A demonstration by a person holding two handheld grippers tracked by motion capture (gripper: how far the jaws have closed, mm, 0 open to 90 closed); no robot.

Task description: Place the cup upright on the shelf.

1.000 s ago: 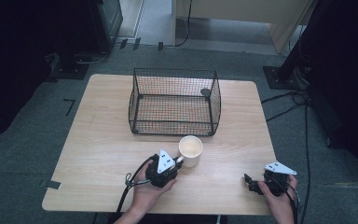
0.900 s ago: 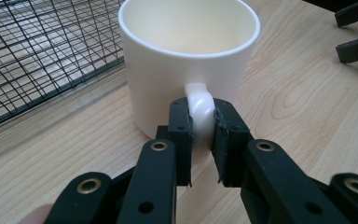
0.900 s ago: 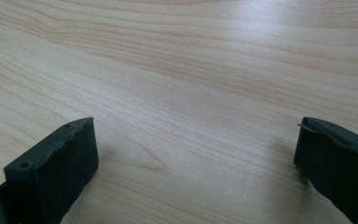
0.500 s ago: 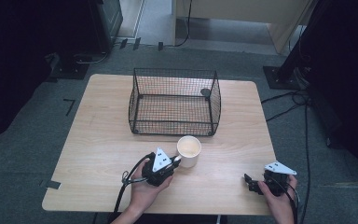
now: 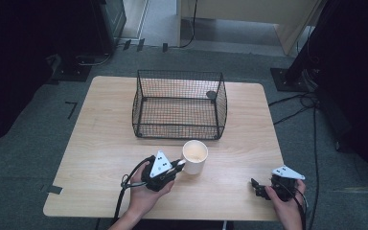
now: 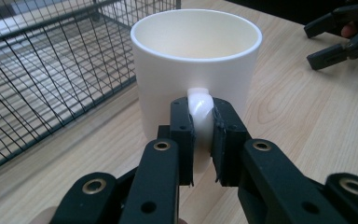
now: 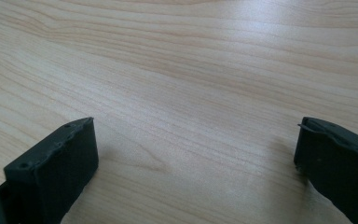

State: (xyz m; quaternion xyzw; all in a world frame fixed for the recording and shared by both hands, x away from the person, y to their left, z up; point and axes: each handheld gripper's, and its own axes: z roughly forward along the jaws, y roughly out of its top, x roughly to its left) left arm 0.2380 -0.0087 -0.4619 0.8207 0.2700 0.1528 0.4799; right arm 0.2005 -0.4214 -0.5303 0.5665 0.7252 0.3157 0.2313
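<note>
A white mug (image 5: 194,155) stands upright on the wooden table (image 5: 100,143), just in front of the wire basket (image 5: 177,115). My left gripper (image 5: 179,165) lies level at the mug's left side. In the left gripper view its two black pads press from both sides on the mug's handle (image 6: 199,100), so the left gripper (image 6: 200,130) is shut on it; the mug (image 6: 196,60) looks empty. My right gripper (image 5: 256,187) rests near the table's front right corner. In its own view the right gripper (image 7: 196,154) stands open, with bare wood between its jaws.
The black wire basket has a small dark round thing (image 5: 211,94) at its back right corner. The right gripper (image 6: 340,37) shows far off in the left gripper view. Cables trail off the front edge. Dark stands and cables lie on the floor around the table.
The left gripper has edged slightly to the left at the mug's handle. The mug and the right gripper have stayed where they were.
</note>
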